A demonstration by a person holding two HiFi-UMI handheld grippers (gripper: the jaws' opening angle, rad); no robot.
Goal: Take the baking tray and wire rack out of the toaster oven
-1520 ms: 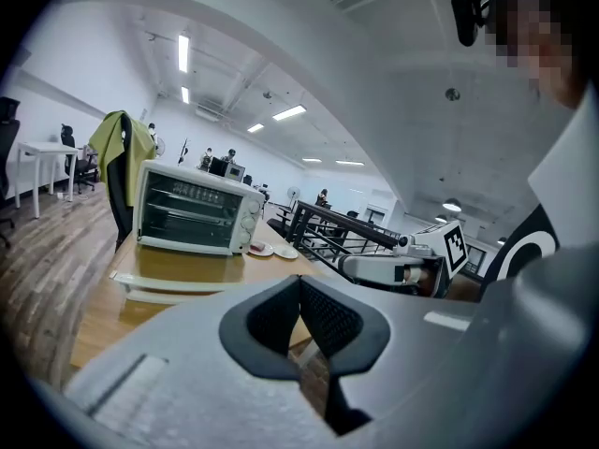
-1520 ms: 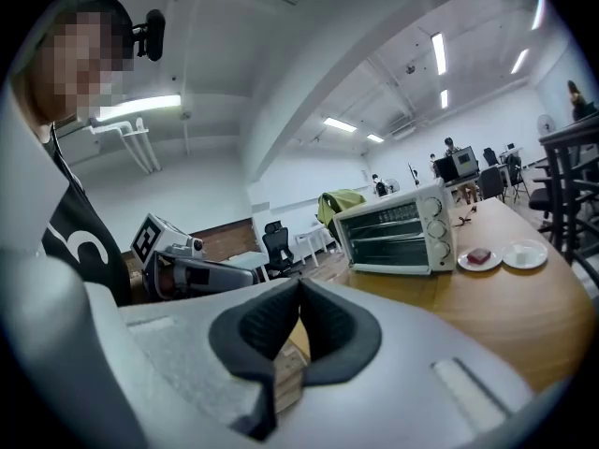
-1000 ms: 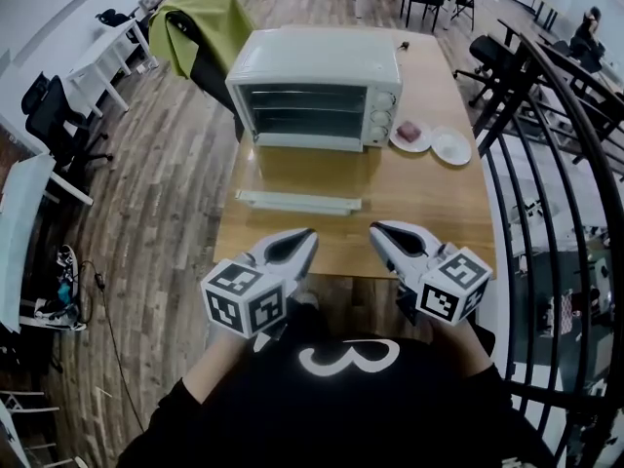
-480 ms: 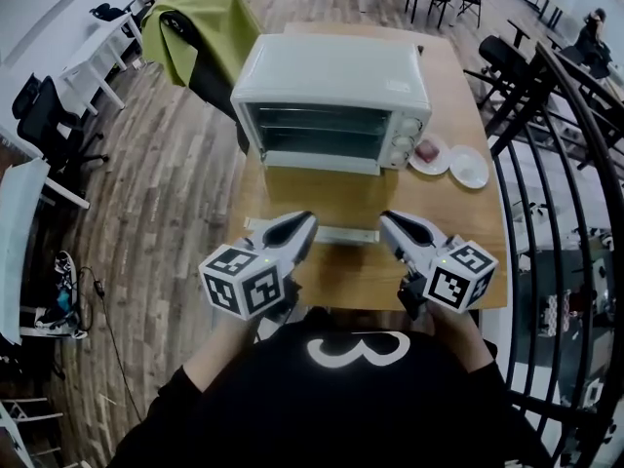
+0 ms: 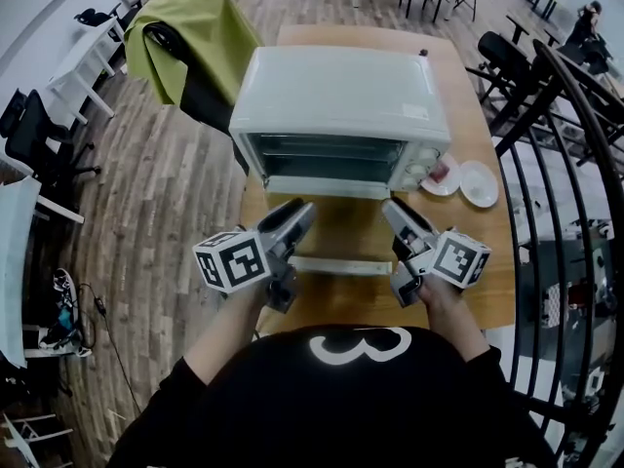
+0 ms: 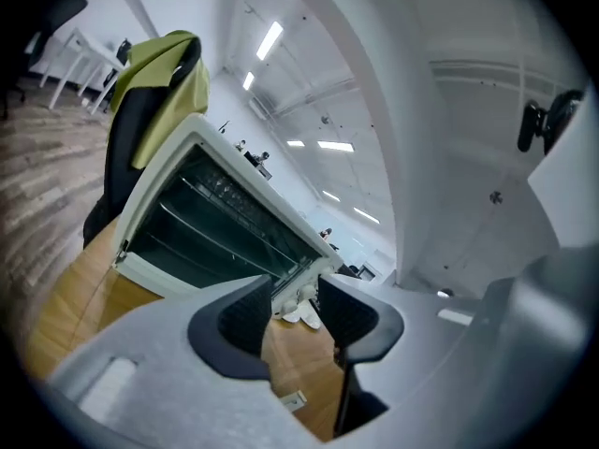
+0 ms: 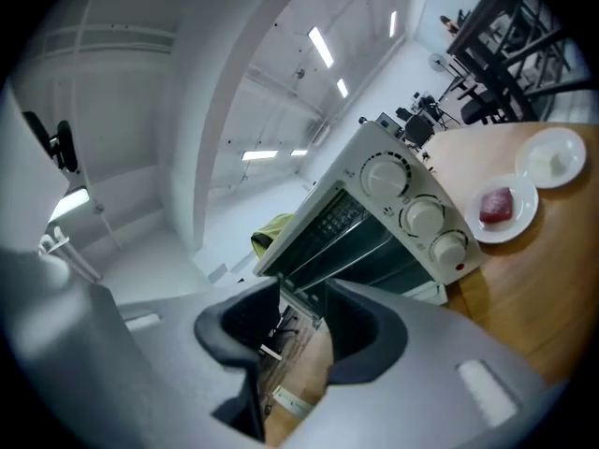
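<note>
1. Head view: the left gripper (image 5: 295,214) and the right gripper (image 5: 398,213) are held side by side in front of the toaster oven (image 5: 341,91) on the wooden table (image 5: 466,86). Their tips are near its open front, touching nothing.
2. Left gripper view: the left gripper (image 6: 295,309) has its jaws spread, having just been opening. Nothing lies between the pads, and the oven cavity is straight ahead.
3. Right gripper view: the right gripper (image 7: 304,330) also has its jaws apart, likewise just opening and empty. The oven's three control knobs (image 7: 423,215) are ahead and to its right.
4. The oven door is folded down, and its white handle bar (image 5: 336,264) lies between the two gripper bodies, behind their tips.
5. Inside the cavity, ahead of both grippers, the upper level shows a wire grid that appears to be the wire rack (image 6: 225,190). The smooth edge below it appears to be the baking tray (image 6: 182,237).
6. Two white plates (image 5: 479,183) sit to the right of the right gripper. A chair under a green cloth (image 5: 190,32) stands beyond the left gripper, to its left.
</note>
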